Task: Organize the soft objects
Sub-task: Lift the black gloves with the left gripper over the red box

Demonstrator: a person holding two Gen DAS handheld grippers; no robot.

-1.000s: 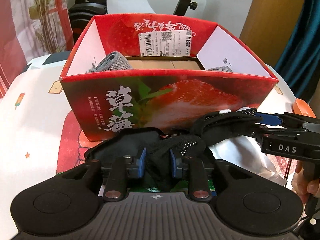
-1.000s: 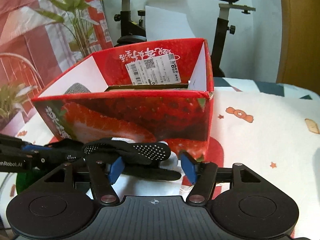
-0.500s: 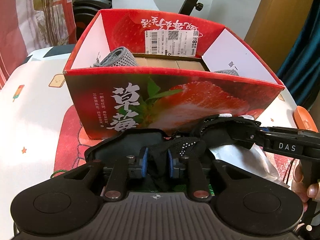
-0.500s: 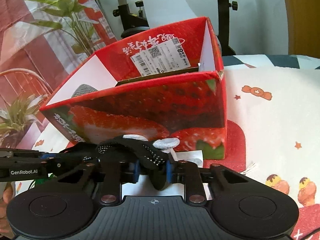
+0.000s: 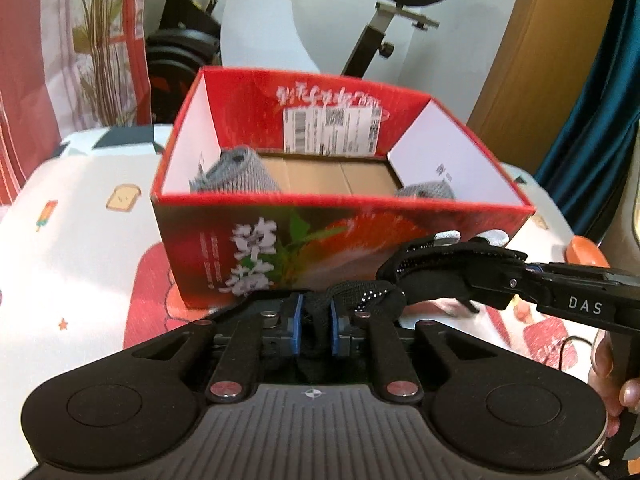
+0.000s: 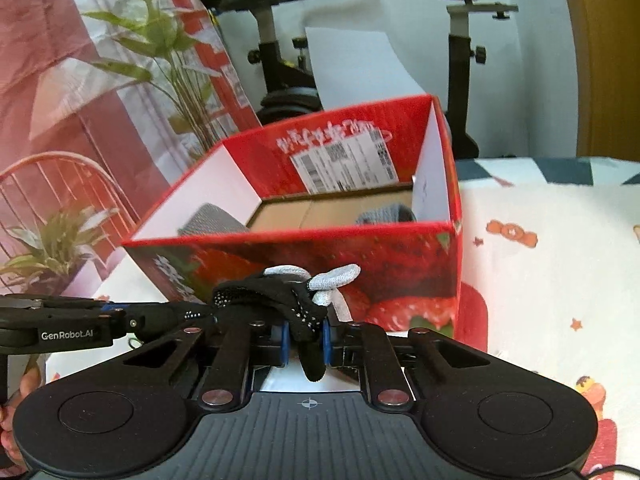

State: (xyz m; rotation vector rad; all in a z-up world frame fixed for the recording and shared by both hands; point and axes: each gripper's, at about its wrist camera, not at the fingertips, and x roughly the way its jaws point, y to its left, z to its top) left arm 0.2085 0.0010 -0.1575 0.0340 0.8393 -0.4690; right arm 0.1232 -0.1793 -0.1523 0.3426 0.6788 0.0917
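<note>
Your way ahead meets the red box's near wall (image 5: 340, 240); its open middle lies free between two grey rolls (image 5: 236, 172).

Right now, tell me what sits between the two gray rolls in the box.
Only bare cardboard floor lies between the left gray roll and right gray roll, in the left wrist view.

The surface is covered with a white cloth (image 5: 76, 264) printed with little cartoon sweets, toast and stars, plus big red patches. Right on it sits the open red strawberry box (image 5: 320, 248), and just beside the box's front there's a white sheet (image 6: 304, 380) lying flat.
</note>
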